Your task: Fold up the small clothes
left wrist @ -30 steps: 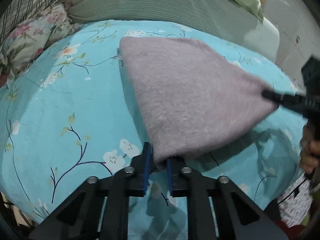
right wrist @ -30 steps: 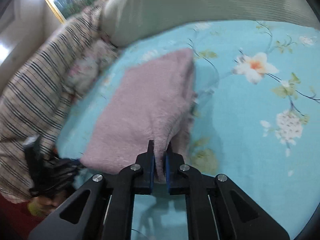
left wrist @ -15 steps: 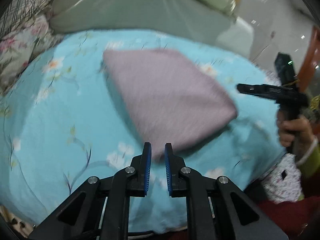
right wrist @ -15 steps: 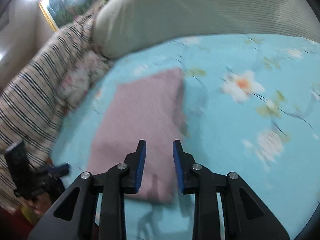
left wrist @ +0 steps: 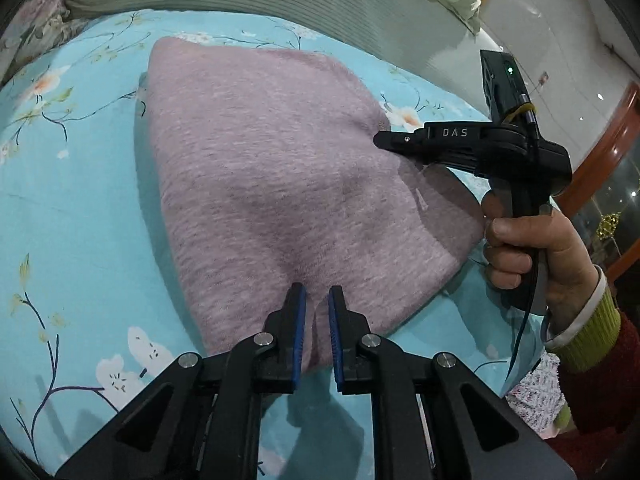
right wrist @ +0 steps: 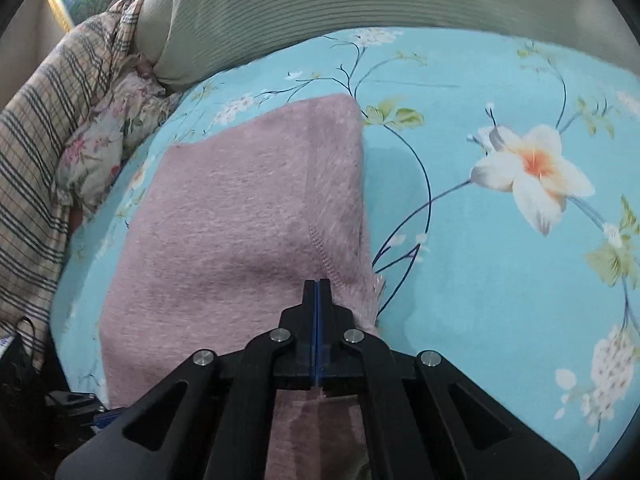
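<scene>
A folded fuzzy lilac garment (left wrist: pixel 272 184) lies on the blue floral bedsheet (left wrist: pixel 80 216). It also shows in the right wrist view (right wrist: pixel 240 232). My left gripper (left wrist: pixel 317 300) hovers over the garment's near edge, its blue-padded jaws slightly apart and empty. My right gripper (right wrist: pixel 317 286) has its jaws pressed together over the garment's near right corner, by a stitched seam; no cloth shows between them. In the left wrist view the right gripper (left wrist: pixel 380 140) rests its tip on the garment's right side.
A grey-green ribbed bolster (right wrist: pixel 360 0) lies along the back of the bed. A floral pillow (right wrist: pixel 104 136) and a plaid blanket (right wrist: pixel 44 120) lie at the left. The bed's edge (left wrist: pixel 500 320) drops off at the right, near the hand.
Both grippers let go of the garment, pulled back, then came down onto it again. The garment now lies flat. The right gripper has closed.
</scene>
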Demonstrator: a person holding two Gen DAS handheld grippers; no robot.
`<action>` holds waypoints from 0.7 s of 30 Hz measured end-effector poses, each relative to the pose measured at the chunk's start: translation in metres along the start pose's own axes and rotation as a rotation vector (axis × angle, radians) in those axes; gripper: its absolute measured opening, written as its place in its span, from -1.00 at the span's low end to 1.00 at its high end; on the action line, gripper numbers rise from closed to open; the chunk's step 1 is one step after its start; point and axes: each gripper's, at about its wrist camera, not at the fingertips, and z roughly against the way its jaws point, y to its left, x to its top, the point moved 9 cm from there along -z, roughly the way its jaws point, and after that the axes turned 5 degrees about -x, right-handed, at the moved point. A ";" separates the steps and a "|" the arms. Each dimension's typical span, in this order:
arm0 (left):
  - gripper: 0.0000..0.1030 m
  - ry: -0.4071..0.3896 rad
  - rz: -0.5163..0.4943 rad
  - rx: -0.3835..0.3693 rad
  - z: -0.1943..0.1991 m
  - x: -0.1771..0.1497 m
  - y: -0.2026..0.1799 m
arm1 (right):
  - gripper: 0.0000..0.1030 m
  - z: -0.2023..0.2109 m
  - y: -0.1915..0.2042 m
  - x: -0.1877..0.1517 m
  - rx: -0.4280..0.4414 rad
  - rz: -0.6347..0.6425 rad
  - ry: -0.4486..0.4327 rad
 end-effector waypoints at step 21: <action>-0.79 0.012 -0.030 0.047 0.012 -0.012 -0.007 | -0.98 0.052 -0.013 -0.093 -0.016 0.011 0.074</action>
